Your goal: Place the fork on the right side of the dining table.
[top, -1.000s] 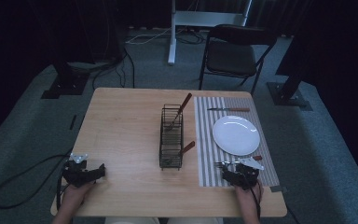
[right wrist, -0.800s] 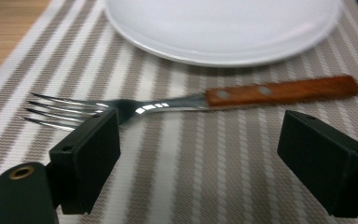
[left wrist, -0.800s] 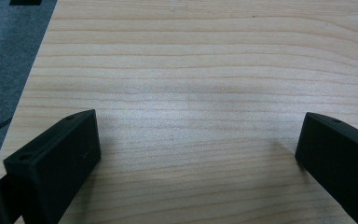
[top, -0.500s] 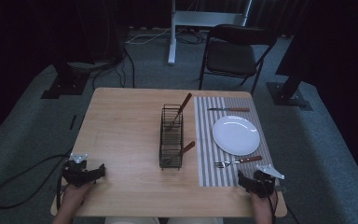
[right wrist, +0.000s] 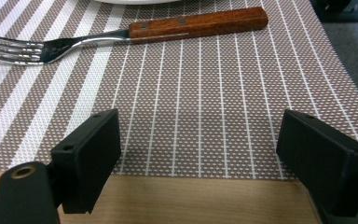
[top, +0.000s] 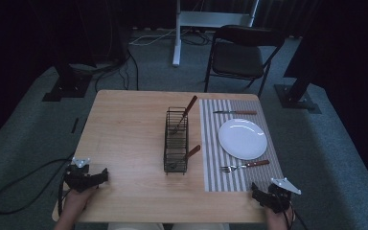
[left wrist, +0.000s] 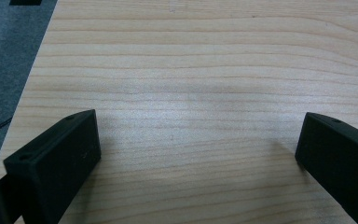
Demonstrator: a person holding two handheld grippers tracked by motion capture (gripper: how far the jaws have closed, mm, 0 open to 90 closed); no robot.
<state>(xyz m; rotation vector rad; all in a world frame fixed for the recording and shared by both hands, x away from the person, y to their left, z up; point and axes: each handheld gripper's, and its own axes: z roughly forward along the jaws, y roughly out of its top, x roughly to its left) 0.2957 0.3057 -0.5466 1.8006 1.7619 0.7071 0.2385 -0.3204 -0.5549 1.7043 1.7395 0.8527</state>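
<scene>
The left hand-held gripper (top: pixel 100 176) rests wide and empty at the near-left corner of the surface (top: pixel 129 134); mid-surface, the wire caddy (top: pixel 176 140) holds two wooden-handled utensils. On the striped placemat (top: pixel 215 158) the fork (top: pixel 244 166) lies just below the plate (top: pixel 242 139); the right hand-held gripper (top: pixel 256 194) sits wide open near it, so a place setting looks under way; next likely calls for reaching into the caddy.

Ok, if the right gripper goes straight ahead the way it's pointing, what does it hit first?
Probably the fork, lying crosswise ahead on the striped mat. The right gripper is open, with bare mat between; the plate sits just beyond.
</scene>
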